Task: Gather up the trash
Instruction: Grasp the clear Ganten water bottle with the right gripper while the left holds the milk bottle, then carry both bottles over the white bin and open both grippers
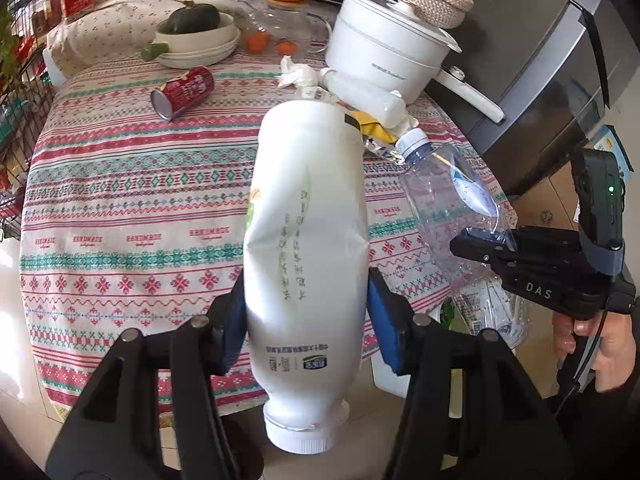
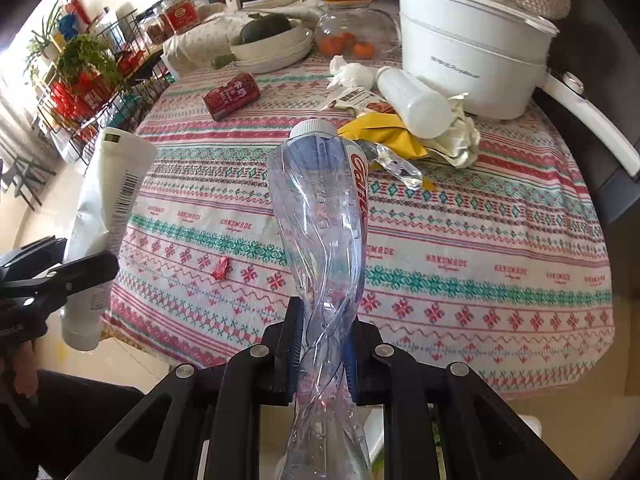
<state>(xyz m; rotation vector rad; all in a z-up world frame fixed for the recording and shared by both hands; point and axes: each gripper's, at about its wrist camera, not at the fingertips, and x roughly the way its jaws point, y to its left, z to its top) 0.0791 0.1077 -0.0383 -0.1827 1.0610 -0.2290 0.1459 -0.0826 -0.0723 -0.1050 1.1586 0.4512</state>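
Surface: round top under a patterned tablecloth is filling the middle of both views, with a white electric pot sitting at upper right.
Left gripper: jaws are standing about half open, blue pads pressing both sides of a white milk bottle, which is hanging cap-down in the centre of the left wrist view.
Right gripper: jaws are standing narrow, squeezing a crushed clear water bottle, cap pointing up at centre frame.
Trash lying on the cloth: red can on its side at upper left of centre; crumpled tissue, yellow wrapper and a small white bottle are lying just beside the pot; a red scrap is lying lower left.
Person: a hand is gripping the right gripper's handle at the right edge of the left wrist view.
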